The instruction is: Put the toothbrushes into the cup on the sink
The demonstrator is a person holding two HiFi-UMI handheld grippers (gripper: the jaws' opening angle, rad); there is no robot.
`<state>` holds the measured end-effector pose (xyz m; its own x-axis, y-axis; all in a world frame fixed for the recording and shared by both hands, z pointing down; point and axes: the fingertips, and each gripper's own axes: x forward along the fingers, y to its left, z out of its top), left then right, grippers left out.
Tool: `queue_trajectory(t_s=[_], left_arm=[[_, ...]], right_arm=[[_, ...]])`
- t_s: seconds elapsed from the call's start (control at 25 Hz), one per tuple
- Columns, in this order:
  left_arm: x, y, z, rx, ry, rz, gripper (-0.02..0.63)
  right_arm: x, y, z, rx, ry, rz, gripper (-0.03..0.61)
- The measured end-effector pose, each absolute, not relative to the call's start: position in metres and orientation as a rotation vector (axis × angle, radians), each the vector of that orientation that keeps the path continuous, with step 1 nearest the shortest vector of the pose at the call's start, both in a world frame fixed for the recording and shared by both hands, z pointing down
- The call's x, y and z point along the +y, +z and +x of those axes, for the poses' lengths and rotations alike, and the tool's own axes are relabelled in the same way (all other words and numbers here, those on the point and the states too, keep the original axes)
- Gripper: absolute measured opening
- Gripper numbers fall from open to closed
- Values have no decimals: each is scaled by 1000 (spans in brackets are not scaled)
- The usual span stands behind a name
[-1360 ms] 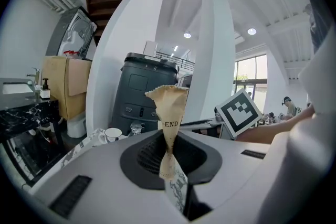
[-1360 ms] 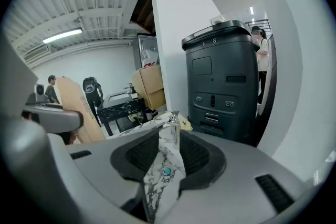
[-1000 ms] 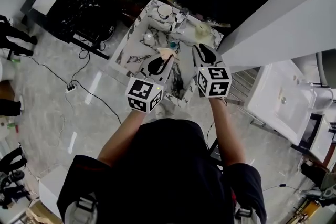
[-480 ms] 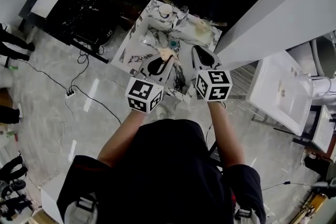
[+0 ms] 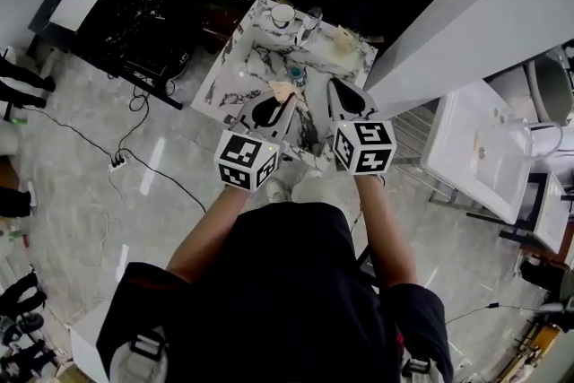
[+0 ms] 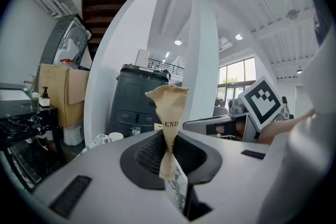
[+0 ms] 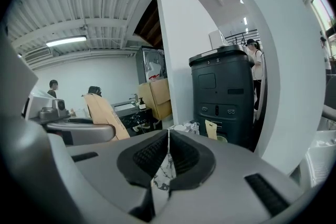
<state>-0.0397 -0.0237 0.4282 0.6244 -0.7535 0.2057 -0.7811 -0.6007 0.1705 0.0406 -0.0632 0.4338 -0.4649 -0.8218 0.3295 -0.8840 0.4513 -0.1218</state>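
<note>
My left gripper (image 5: 276,106) is shut on a tan paper-wrapped toothbrush (image 5: 285,91). The crumpled wrapper end (image 6: 169,113), printed "END", sticks up from between the pads. My right gripper (image 5: 341,92) hovers beside it on the right, shut, with nothing seen between its pads (image 7: 184,152). Both hang over the near part of the marble sink counter (image 5: 235,58). The white cup (image 5: 282,15) stands at the counter's far edge, next to the faucet (image 5: 309,21); it also shows small in the left gripper view (image 6: 115,137). From the right gripper view the held wrapper (image 7: 105,113) is at the left.
A second tan packet (image 5: 343,40) lies at the counter's far right, and a small teal item (image 5: 295,73) sits in the basin. A dark cabinet (image 7: 223,97) stands behind the counter. A white column (image 5: 466,22) rises to the right, and cables (image 5: 134,143) trail on the floor at the left.
Both grippers have shifted only slightly over the sink, the right one a little upward. The left stays shut on the wrapped toothbrush.
</note>
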Motion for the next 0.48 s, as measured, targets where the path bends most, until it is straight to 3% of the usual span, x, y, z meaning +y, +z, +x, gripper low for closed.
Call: queue_trajectory(t_s=[0.48], left_arm=[[-40,424,-14,-1266,189,2604,44]], right_arm=[[-76,432,55,-2517,438,1419,40]])
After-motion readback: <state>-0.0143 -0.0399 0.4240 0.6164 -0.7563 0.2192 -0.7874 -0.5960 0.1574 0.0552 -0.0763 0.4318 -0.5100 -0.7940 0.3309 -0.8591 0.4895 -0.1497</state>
